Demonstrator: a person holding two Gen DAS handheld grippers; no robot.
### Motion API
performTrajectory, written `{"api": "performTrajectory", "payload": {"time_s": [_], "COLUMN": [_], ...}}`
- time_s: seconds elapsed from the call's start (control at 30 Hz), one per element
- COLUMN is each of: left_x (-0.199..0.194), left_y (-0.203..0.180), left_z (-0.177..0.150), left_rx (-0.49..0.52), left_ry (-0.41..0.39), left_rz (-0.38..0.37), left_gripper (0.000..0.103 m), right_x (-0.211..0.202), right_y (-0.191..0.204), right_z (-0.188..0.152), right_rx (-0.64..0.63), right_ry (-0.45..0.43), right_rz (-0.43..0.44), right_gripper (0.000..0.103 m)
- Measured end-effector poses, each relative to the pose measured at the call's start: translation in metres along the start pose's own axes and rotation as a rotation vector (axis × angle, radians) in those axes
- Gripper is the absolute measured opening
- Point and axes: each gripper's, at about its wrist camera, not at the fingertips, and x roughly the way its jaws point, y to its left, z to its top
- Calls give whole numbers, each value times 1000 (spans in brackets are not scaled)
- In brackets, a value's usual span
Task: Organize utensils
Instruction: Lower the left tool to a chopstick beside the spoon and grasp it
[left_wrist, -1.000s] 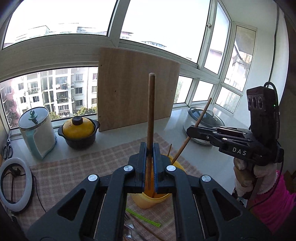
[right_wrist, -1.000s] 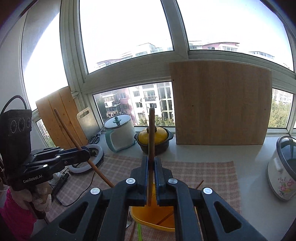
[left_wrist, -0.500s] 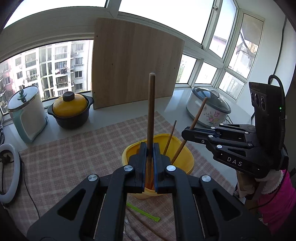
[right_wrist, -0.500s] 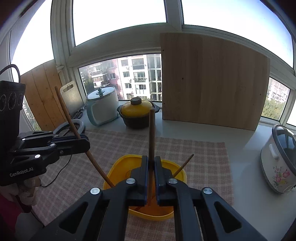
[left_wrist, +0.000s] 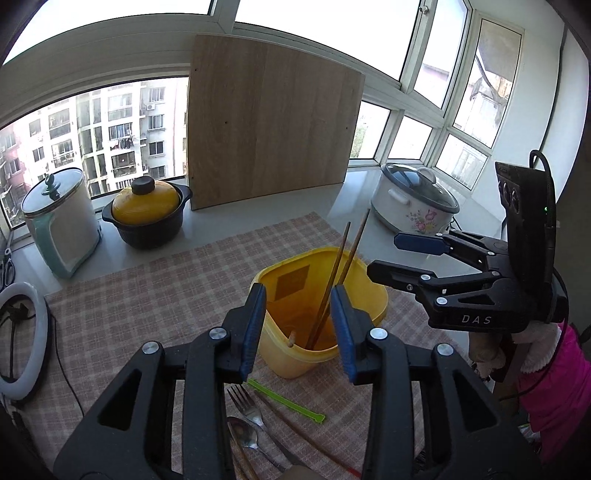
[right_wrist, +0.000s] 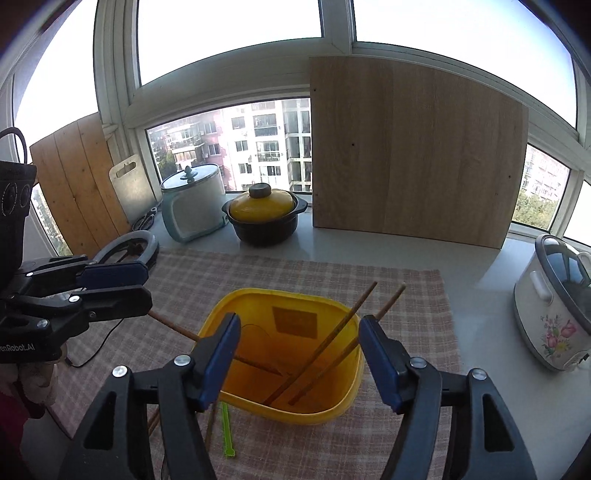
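A yellow tub (left_wrist: 373, 295) (right_wrist: 280, 295) stands on the checked mat. Two brown chopsticks (left_wrist: 341, 266) (right_wrist: 332, 338) lean against its far right rim. A third chopstick (right_wrist: 177, 328) leans over the left rim, and its upper end (left_wrist: 291, 338) shows loose between my left fingers. My left gripper (left_wrist: 299, 328) (right_wrist: 147, 286) hangs over the tub, jaws opening, pads touching nothing. My right gripper (right_wrist: 299, 350) (left_wrist: 391, 258) is also over the tub, jaws opening wide and empty. A fork (left_wrist: 247, 406), a spoon (left_wrist: 243, 439), a green stick (left_wrist: 284, 400) (right_wrist: 227, 432) and another chopstick (left_wrist: 306, 432) lie in front of the tub.
Along the window sill stand a black pot with a yellow lid (left_wrist: 146, 210), a white lidded cooker (left_wrist: 59, 221), a wooden board (left_wrist: 269, 122) and a flowered rice cooker (left_wrist: 413, 206). A ring light (left_wrist: 22, 339) lies at the mat's left edge.
Both grippers came down over the yellow tub and opened. The chopstick each one held upright has dropped into the tub.
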Motion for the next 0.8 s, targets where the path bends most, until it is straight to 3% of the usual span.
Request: {"api": "performTrajectory", "payload": {"time_s": [0.13, 0.47, 0.63, 0.8], "left_x": [-13, -47, -36, -12], "left_y": [3, 34, 49, 53], "left_z": [-10, -51, -93, -137], "left_rx": [9, -42, -64, -85], "left_ry": [-9, -6, 93, 218], "left_rz": [16, 60, 111, 109], "left_gripper": [36, 36, 36, 36], "right_x": [-10, -38, -42, -26], "right_y": [-1, 1, 14, 33], "right_z": [-7, -37, -65, -97], "right_rx": [7, 45, 32, 13], "right_ry": [-10, -28, 9, 83], "right_rz": [-9, 48, 90, 129], "right_gripper": [74, 74, 74, 74]}}
